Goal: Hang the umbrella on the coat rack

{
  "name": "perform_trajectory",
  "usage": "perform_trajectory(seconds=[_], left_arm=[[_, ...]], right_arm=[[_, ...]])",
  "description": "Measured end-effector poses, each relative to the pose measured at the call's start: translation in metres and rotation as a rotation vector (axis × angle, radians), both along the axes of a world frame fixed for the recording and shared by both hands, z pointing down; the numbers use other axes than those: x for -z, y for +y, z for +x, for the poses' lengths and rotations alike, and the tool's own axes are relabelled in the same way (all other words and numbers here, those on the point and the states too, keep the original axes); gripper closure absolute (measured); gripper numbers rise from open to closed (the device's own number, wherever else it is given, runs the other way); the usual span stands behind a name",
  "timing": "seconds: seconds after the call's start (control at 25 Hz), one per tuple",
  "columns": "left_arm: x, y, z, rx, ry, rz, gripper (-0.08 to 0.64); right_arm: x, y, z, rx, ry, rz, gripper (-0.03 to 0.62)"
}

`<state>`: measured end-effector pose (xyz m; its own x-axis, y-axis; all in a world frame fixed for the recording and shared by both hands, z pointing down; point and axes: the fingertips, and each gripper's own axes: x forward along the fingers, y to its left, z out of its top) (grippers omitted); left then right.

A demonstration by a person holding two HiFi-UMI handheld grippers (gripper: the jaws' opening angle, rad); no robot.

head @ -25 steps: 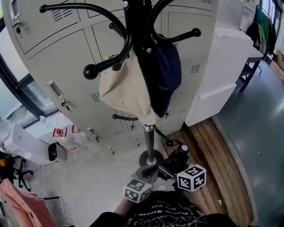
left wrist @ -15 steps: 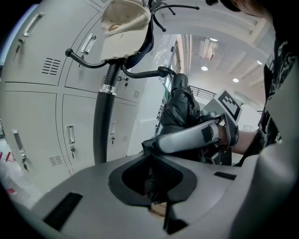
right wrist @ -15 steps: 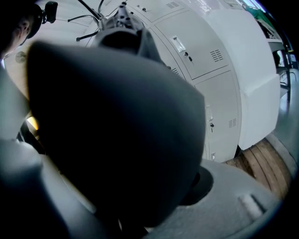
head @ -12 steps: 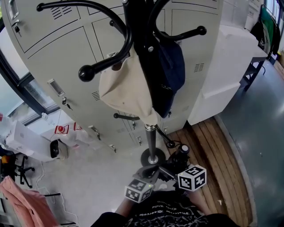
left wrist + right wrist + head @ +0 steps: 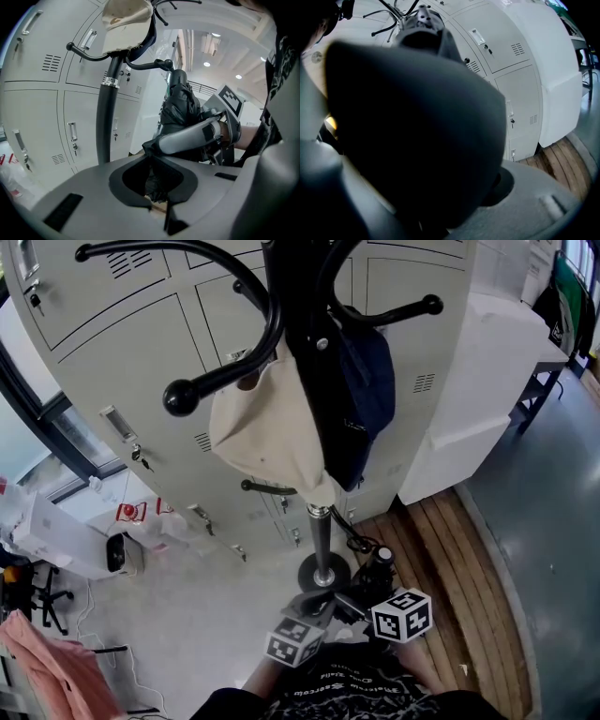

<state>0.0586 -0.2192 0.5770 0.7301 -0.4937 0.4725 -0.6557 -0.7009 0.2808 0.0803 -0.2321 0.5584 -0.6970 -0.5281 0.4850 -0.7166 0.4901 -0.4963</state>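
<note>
A black folded umbrella (image 5: 377, 570) is held low in front of me, just short of the coat rack's base (image 5: 324, 574). My right gripper (image 5: 364, 600) is shut on its body, and the dark fabric (image 5: 417, 131) fills the right gripper view. My left gripper (image 5: 321, 604) is shut on the umbrella's lower end, with black fabric (image 5: 157, 180) pinched between its jaws. The left gripper view shows the umbrella (image 5: 180, 105) rising past the right gripper's grey fingers (image 5: 187, 138). The black coat rack pole (image 5: 321, 535) stands ahead, its curved hooks (image 5: 183, 396) high above.
A beige bag (image 5: 262, 432) and a navy bag (image 5: 361, 395) hang on the rack. Grey lockers (image 5: 122, 352) stand close behind it. Wooden planks (image 5: 459, 577) lie to the right, a white bag and pink cloth (image 5: 42, 662) on the floor at the left.
Both grippers keep their hold on the umbrella and have hardly moved. Only the head view has shifted slightly.
</note>
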Motion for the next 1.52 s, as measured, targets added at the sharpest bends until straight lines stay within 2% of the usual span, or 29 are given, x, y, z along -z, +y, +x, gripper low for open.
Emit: perform_trajectory(seconds=[0.56,0.76,1.04,1.36,1.52], left_arm=[[-0.019,-0.011,-0.003,0.043,-0.045,0.004,0.532],[-0.023,-0.017,-0.005,0.085,-0.035,0.006,0.531],[-0.022,-0.022,-0.007,0.134,-0.022,-0.020,0.532],[-0.036,-0.021,-0.016,0.125,-0.127,0.017,0.531],[-0.034,-0.017,-0.022,0.155,-0.102,0.009,0.531]], right_arm=[[-0.017,-0.015,-0.002,0.037,0.070,-0.017,0.295],[-0.022,-0.025,-0.002,0.053,0.118,-0.001,0.295],[-0.027,-0.033,-0.005,0.056,0.116,-0.006,0.295],[-0.040,-0.035,-0.006,0.053,0.108,-0.031,0.293],[-0.049,-0.032,-0.004,0.065,0.121,-0.051,0.293]])
